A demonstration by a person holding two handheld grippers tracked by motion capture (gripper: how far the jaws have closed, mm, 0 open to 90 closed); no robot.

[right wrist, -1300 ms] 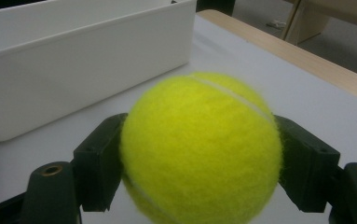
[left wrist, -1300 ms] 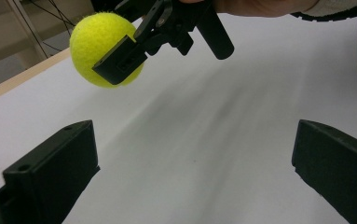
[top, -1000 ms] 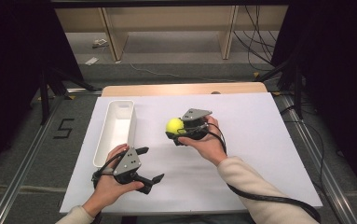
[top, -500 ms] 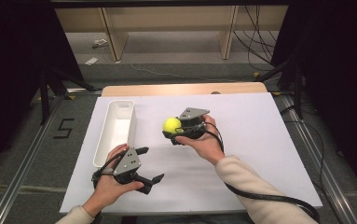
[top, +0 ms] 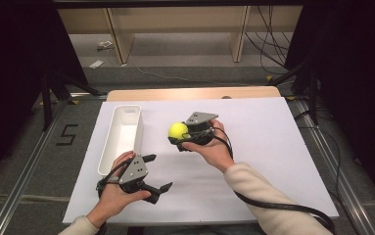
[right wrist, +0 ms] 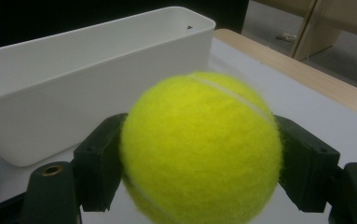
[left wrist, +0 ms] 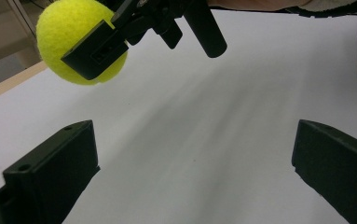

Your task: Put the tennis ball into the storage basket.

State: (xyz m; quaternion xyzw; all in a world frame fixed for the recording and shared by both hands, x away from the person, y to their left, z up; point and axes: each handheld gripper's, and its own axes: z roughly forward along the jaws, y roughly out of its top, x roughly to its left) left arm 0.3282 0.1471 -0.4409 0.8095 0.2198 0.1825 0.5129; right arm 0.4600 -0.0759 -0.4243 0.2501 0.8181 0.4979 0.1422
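I had the tennis ball [top: 177,129] pinched between the fingers of my right gripper [top: 181,138], closed snugly against its two sides and lifting it clear of the worktop [top: 273,147], over the white sheet and just beside the long white tray [top: 121,134]. In the right gripper view the ball's [right wrist: 202,149] white seam curved across the fuzz, but I could read no brand or lettering on it, and the tray's wall [right wrist: 97,93] stood plain behind it. My left gripper [top: 151,174] sat low near the front edge of the worktop, its fingers spread wide with nothing between them; in the left gripper view I saw only bare white sheet [left wrist: 213,140] between them, with the ball [left wrist: 69,32] hanging up ahead in the other gripper. The one piece of writing I could make out was a dark "5" [top: 66,134] marked on the grey floor to the left of the worktop.
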